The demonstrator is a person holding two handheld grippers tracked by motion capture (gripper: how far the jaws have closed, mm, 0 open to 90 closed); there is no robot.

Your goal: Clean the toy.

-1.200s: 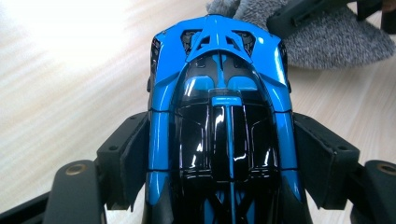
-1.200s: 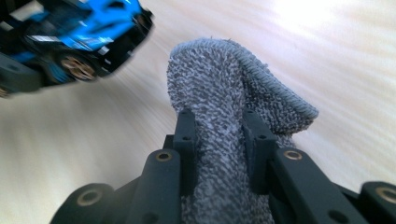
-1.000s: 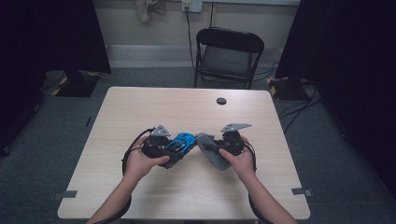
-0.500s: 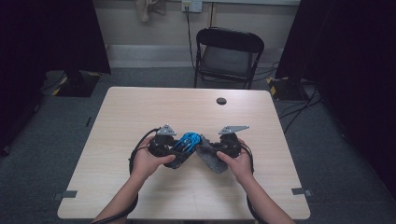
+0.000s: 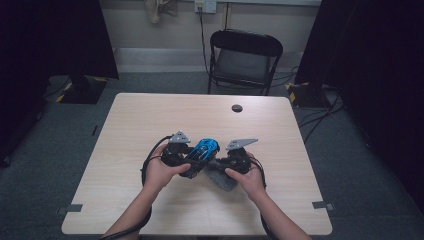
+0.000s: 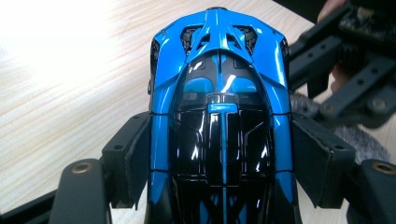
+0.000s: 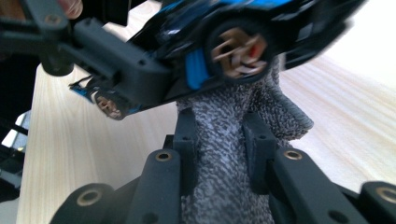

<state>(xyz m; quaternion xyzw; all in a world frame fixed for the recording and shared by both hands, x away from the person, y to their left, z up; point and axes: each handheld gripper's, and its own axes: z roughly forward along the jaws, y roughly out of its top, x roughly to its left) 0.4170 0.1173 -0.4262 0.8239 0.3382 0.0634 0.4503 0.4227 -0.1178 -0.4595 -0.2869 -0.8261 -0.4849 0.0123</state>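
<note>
At mid-frame over the table [image 5: 130, 125], the left gripper [image 6: 219, 154] pinches a blue toy car [image 6: 219, 93] by its flanks, no lettering readable; the right gripper [image 7: 219, 135] clamps a grey cloth [image 7: 224, 186], seemingly touching the car's wheel.

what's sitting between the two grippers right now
The blue toy car, clamped in the left gripper, and beneath it a grey cloth pinched by the right gripper. The high view and right gripper view show both.

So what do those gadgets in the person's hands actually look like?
Both are black. The left gripper and right gripper each carry a grey three-cornered plate on top, bolted linkage jaws and a trailing black cable. The forearms are bare, no sleeves.
</note>
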